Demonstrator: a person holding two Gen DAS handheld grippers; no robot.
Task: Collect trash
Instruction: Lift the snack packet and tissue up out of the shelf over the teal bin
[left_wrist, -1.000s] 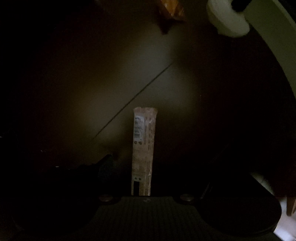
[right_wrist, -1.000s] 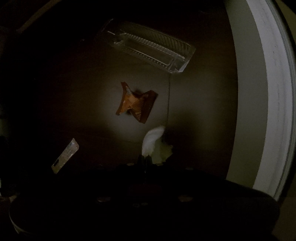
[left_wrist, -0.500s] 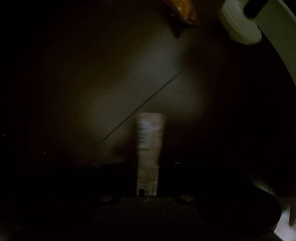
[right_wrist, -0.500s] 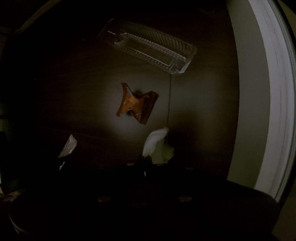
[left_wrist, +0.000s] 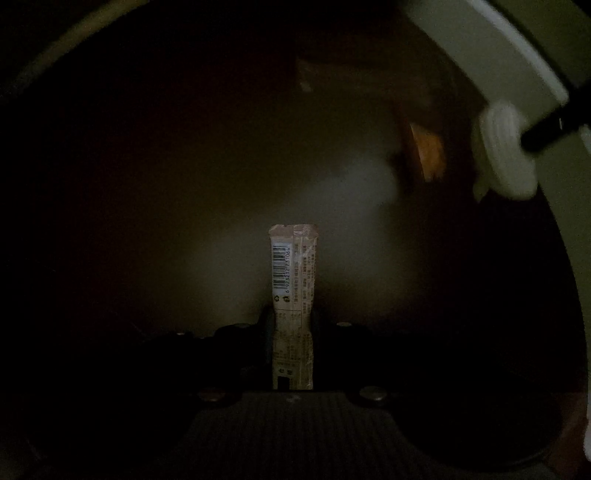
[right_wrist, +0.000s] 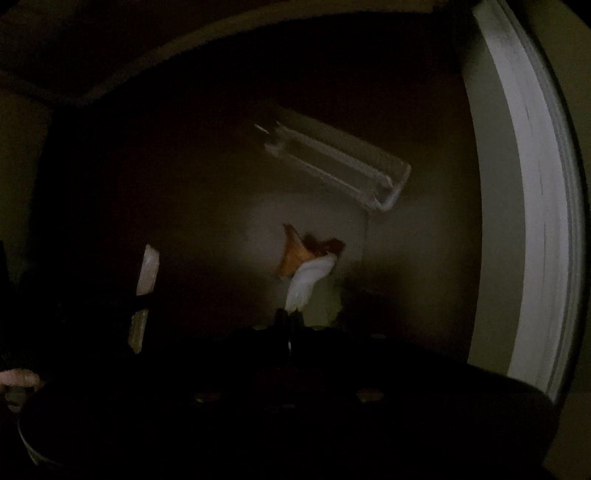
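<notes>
A pale stick sachet (left_wrist: 293, 280) with a barcode stands upright between the dark fingers of my left gripper (left_wrist: 291, 326), which is shut on its lower half, above the dim floor. In the right wrist view the same sachet (right_wrist: 147, 273) hangs at the left. My right gripper (right_wrist: 290, 321) is shut on a crumpled white tissue (right_wrist: 308, 280); the left wrist view shows that tissue (left_wrist: 504, 151) at the upper right. A torn orange wrapper (right_wrist: 293, 254) lies on the floor just behind the tissue. The orange wrapper (left_wrist: 428, 155) is blurred in the left wrist view.
A clear plastic tray (right_wrist: 340, 170) lies on the dark floor beyond the orange wrapper. A white skirting board (right_wrist: 535, 221) and pale wall run along the right. A person's fingers (right_wrist: 18, 378) show at the lower left edge. The scene is very dim.
My left gripper has closed on the sachet and lifted it off the floor, rolling as it rose. My right gripper has risen with the tissue, which now overlaps the orange wrapper.
</notes>
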